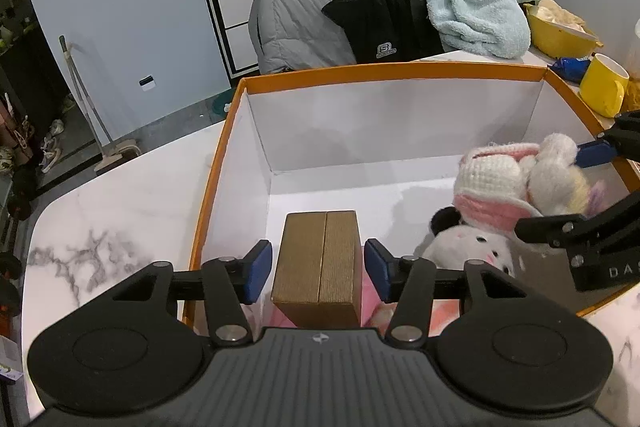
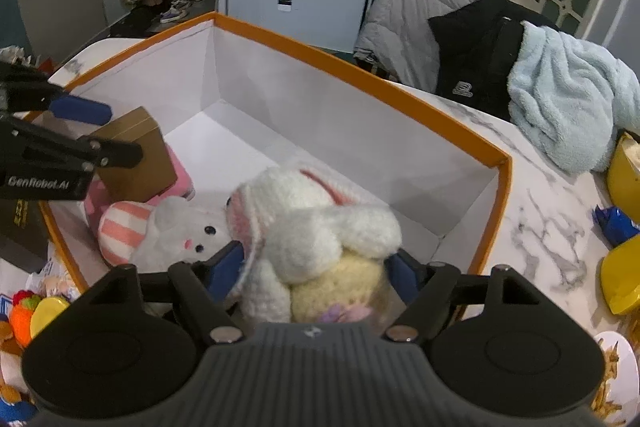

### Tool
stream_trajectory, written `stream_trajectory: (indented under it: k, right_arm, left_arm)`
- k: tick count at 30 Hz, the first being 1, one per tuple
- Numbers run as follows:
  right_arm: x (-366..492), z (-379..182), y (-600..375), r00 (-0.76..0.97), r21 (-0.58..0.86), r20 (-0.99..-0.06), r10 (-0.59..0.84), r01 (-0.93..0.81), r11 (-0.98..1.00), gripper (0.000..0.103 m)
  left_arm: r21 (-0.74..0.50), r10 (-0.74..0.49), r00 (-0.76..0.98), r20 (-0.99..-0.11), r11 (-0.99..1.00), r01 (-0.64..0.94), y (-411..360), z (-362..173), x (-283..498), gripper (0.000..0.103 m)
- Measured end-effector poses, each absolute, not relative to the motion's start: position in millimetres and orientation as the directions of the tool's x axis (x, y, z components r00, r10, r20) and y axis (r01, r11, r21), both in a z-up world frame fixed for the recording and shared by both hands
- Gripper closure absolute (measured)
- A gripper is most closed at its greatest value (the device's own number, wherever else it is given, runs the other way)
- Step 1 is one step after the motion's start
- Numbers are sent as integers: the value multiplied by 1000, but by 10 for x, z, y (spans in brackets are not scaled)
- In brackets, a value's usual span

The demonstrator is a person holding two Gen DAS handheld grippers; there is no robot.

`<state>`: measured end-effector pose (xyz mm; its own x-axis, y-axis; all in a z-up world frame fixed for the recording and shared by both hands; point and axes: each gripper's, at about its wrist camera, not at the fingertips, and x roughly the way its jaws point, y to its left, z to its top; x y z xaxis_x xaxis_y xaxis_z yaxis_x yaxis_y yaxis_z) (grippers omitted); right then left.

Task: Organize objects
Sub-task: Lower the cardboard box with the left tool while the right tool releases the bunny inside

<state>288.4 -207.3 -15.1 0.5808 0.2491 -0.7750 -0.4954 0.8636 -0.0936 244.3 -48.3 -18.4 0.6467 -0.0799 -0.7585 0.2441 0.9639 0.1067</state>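
At lower centre, the left gripper (image 1: 316, 269) stands open around the brown box (image 1: 318, 267), apparently released inside the orange-rimmed box (image 1: 400, 69); the right gripper (image 2: 316, 275) holds the crocheted bunny (image 2: 316, 227) for placing.

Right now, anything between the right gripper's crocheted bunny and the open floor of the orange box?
Nothing visible blocks it. The crocheted bunny sits between the right gripper's fingers above the orange box, whose far half is bare. The white plush rabbit and brown box lie off to the left in the right wrist view.
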Motion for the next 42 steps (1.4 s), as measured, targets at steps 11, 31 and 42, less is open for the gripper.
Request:
stream_trajectory:
  k: [11, 31, 42]
  right_arm:
    - [2897, -2, -2187, 629, -67, -733, 261, -448, 891, 24]
    - [2562, 306, -2070, 650, -85, -702, 291, -482, 872, 24]
    - [2165, 592, -1971, 673, -102, -667, 319, -507, 856, 24]
  left_arm:
    - [99, -95, 651, -753, 962, 254, -479, -158, 2386, 43]
    - [129, -87, 700, -709, 960, 250, -482, 291, 2066, 43]
    - [153, -68, 740, -669, 962, 227, -382, 632, 1691, 42]
